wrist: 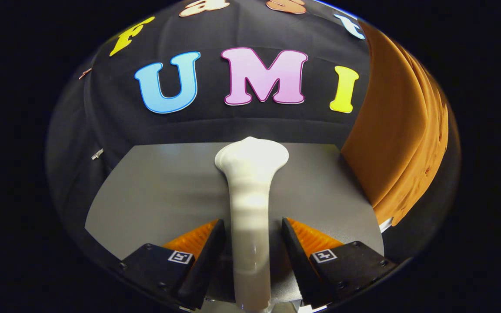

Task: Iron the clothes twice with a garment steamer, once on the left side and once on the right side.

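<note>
steamer (250,191): white, handle between the fingers, head pointing away over the worktop
fingers (250,243): either side of handle, contact unclear, grip cannot be told
worktop (155,195): grey
garment (394,130): orange, hanging right beyond the fingers

Grey table (159,195) beneath the white garment steamer (250,182), orange cloth (389,143) along its right edge.
</note>
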A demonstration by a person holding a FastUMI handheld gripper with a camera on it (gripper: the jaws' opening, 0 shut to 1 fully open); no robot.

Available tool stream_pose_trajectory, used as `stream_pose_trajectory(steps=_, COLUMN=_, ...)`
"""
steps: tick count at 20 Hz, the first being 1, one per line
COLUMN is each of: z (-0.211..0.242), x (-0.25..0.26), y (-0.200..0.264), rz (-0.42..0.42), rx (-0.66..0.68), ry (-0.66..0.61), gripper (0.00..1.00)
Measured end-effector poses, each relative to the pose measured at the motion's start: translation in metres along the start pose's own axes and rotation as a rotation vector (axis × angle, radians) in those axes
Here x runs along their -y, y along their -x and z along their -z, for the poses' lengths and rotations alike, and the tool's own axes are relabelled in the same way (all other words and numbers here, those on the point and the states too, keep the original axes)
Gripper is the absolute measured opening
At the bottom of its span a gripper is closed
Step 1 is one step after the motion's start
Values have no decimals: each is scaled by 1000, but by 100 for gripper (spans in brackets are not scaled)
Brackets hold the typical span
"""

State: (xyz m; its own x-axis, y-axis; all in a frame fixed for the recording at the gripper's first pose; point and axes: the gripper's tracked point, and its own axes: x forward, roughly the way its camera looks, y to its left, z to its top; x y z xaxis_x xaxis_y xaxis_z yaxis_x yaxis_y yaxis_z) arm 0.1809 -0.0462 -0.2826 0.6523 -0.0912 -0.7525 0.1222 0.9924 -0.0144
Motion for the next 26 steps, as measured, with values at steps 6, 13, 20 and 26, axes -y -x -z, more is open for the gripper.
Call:
stream_pose_trajectory(steps=6, z=0, x=-2, y=0, rz=-31, rx=15, ry=24, gripper=45)
stream_pose_trajectory(steps=13, z=-10, x=-3, y=8, rz=-85, rx=80, ry=-6, gripper=37)
stream_pose_trajectory(steps=20, z=-37, x=-10, y=69, rz=-138, rx=283, ry=-5, gripper=37)
stream_pose_trajectory(steps=26, z=-47, x=-6, y=151, rz=-140, rx=474, ry=-51, gripper=37)
